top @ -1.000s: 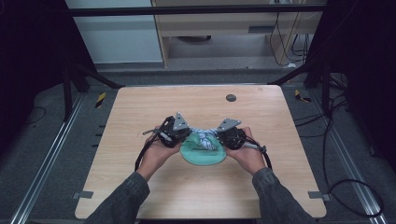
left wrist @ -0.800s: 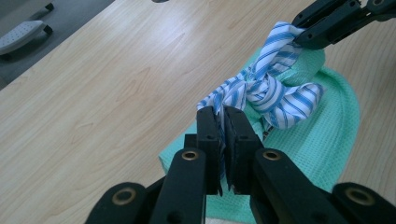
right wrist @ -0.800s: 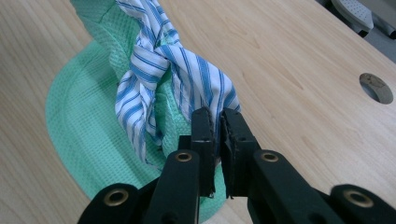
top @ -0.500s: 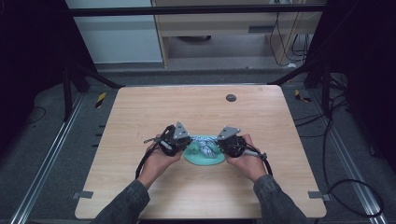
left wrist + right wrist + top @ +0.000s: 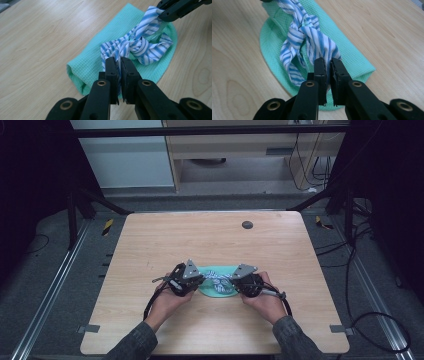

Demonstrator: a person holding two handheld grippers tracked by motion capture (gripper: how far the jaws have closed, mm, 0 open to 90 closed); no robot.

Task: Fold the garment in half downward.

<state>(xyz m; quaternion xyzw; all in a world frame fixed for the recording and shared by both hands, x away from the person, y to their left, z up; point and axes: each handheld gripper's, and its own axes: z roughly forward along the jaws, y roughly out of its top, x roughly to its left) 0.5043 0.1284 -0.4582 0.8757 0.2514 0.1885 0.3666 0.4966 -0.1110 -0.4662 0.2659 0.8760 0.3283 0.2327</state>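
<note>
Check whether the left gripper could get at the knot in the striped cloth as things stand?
Probably not yet: the left gripper is shut on the striped cloth end, though the knot lies uncovered just beyond.

High view: above, looking forward-down, far. Gripper views: close, facing each other across striped cloth (image 5: pixel 136 46).
</note>
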